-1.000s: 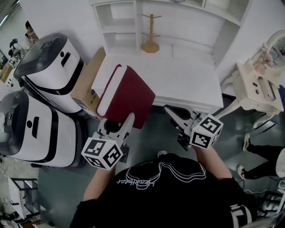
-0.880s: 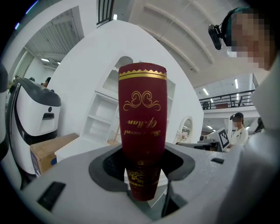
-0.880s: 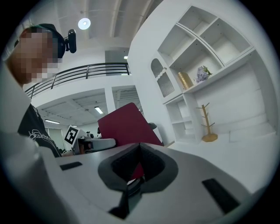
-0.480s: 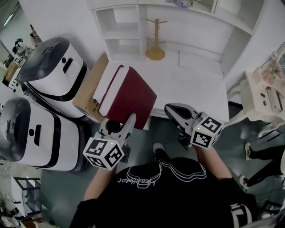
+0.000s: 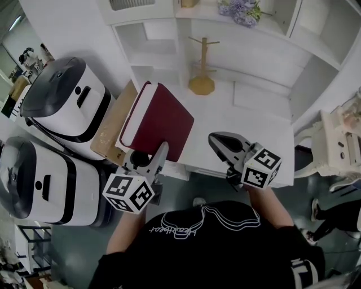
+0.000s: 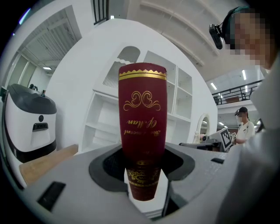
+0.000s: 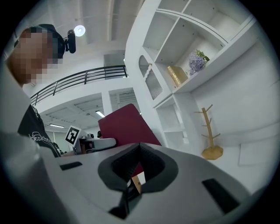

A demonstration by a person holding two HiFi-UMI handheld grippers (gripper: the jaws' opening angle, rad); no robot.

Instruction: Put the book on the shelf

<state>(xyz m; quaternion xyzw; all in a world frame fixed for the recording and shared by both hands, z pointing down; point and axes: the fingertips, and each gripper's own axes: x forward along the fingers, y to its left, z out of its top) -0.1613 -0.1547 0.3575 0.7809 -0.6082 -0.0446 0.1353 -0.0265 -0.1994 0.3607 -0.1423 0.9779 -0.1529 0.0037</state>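
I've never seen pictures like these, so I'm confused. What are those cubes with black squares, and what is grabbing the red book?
There is no robot here: a person holds a grabbing tool in each hand, and the cubes are parts of those tools. The picture from above comes from a camera on the person's head, looking down. The two round ones come from little cameras riding on each tool. The left gripper has its jaws shut on the red book, lifted in front of a white desk with shelves. The right gripper has its jaws together and holds nothing. On the desk stands a wooden peg stand, and purple flowers sit on a shelf above.
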